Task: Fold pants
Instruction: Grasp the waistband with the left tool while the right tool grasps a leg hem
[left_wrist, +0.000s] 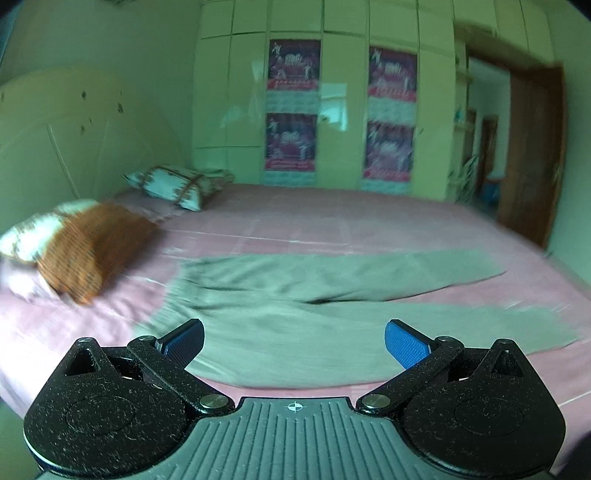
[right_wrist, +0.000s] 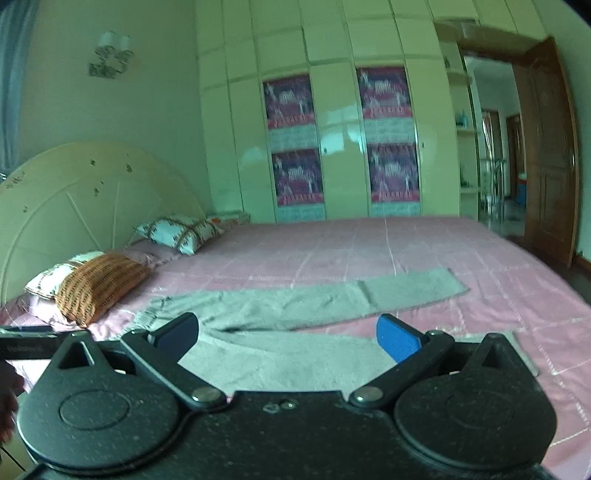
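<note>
Pants (left_wrist: 332, 314) of soft grey fleece are lying flat on the pink quilted bed (left_wrist: 332, 221), legs splayed. Left gripper (left_wrist: 294, 341) and right gripper (right_wrist: 287, 334) are hovering released, blue ribbed fingers (left_wrist: 404, 345) spread. Wardrobe posters (right_wrist: 291, 107) are unreadable.

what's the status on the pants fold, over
Left gripper open, empty, above the waistband. Right gripper open, empty. Pants flat on the bed, legs splayed apart, unfolded. Orange pillow close by the waistband, not on the pants.
</note>
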